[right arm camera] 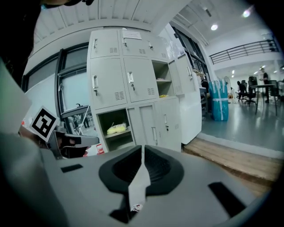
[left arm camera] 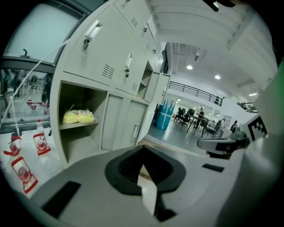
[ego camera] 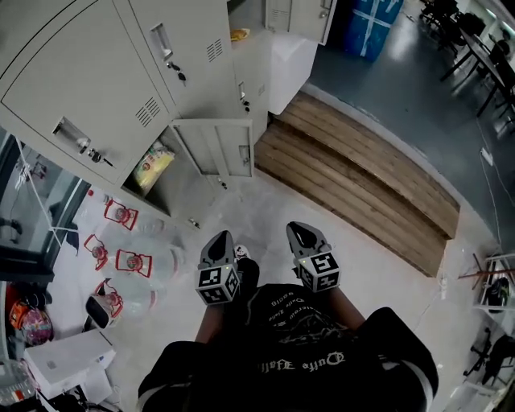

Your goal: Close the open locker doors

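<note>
A bank of grey lockers [ego camera: 121, 72] stands ahead at my left. One bottom locker is open: its door [ego camera: 213, 149] swings out, and a yellow packet [ego camera: 153, 167] lies on its shelf. Higher up, a second compartment [right arm camera: 160, 82] is also open, with its door [ego camera: 302, 16] out. The left gripper [ego camera: 219, 239] and the right gripper [ego camera: 302, 231] are held side by side in front of me, well short of the lockers. Both are shut with nothing between the jaws. In the right gripper view the open bottom compartment [right arm camera: 113, 126] lies straight ahead.
A low wooden step [ego camera: 362, 185] runs along the floor to the right of the lockers. Several water bottles with red labels [ego camera: 121, 261] and a white box [ego camera: 68, 362] lie on the floor at left. A blue bin [ego camera: 374, 24] stands far back, with tables and chairs [ego camera: 483, 48] beyond it.
</note>
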A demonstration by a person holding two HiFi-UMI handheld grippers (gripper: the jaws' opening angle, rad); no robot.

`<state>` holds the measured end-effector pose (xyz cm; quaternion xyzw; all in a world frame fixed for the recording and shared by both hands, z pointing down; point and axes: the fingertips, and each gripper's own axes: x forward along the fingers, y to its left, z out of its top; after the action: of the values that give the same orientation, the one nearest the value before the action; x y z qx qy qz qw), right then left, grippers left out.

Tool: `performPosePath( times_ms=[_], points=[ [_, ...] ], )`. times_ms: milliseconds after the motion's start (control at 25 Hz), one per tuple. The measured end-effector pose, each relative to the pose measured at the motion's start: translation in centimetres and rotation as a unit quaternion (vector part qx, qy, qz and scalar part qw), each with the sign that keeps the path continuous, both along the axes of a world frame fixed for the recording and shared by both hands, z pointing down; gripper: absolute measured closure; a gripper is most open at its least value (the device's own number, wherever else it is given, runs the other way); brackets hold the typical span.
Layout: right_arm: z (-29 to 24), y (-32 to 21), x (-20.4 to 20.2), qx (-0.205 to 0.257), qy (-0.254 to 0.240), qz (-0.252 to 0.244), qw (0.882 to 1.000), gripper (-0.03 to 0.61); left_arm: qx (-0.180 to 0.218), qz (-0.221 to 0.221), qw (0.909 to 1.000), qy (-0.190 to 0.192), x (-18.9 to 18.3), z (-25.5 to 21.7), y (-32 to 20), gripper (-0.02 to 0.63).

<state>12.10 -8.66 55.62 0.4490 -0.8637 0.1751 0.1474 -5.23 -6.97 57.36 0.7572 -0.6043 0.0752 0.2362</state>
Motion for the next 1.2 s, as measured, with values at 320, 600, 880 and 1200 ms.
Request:
performPosePath(
  times_ms=[320, 600, 880, 1200],
  points=[
    [-0.5, -9.3, -4.2, 0.009, -0.003, 0.019, 1.0, 0.571, 0.002, 0.022, 0.9997, 0.012, -4.1, -0.9, -9.3, 0.607],
    [-1.3, -15.6, -6.4, 0.03, -0.008, 0.037, 0.999, 0.569, -0.003, 0.049, 0.9988, -0.001, -6.2, 0.4, -14.2, 0.607],
    [-2.7, -21.4, -7.7, 0.047, 0.006, -0.016, 0.999, 0.46, -0.01, 0.038, 0.9992, -0.006, -6.7, 0.2, -15.8, 0.607],
    [-3.1, -26.7, -8.9, 0.052, 0.028, -0.122, 0.991, 0.438, -0.017, -0.059, 0.9981, -0.001, -7.5, -0.4, -16.8, 0.607]
  ],
)
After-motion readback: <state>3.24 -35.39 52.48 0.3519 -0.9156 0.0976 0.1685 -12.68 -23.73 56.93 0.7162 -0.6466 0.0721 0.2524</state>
